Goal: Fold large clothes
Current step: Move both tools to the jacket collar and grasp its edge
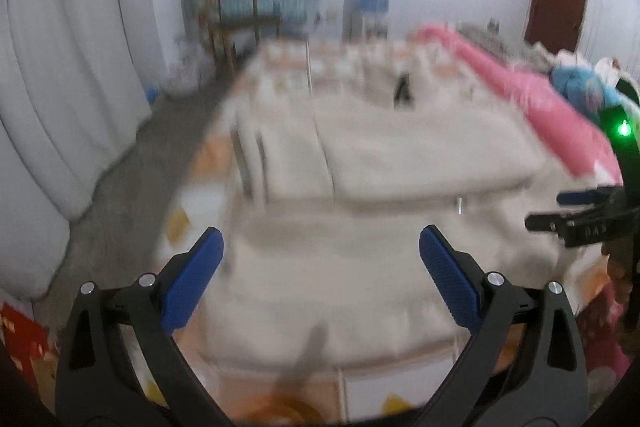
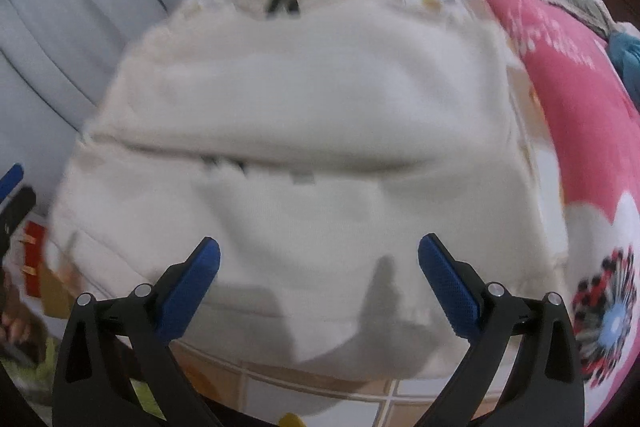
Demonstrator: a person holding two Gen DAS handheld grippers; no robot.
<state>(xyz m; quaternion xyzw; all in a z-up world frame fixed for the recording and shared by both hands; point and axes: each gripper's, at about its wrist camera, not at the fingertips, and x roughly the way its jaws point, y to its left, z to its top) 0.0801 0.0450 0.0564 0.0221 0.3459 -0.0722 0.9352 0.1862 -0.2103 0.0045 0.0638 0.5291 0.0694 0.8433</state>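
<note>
Left wrist view, from left to right: white curtain [image 1: 60, 87], then my left gripper [image 1: 320, 263] with its blue fingers [image 1: 192, 283] spread wide apart and holding nothing, hanging above the near edge of the cream garment [image 1: 400, 155]. That garment lies folded on the checked bed sheet [image 1: 288, 67], with a pink blanket [image 1: 520, 87] beside it to the right. My right gripper [image 1: 560, 211] shows at the far right edge. Right wrist view: its fingers [image 2: 188, 287] also stand wide apart and empty over the garment's near hem; everything is blurred
</note>
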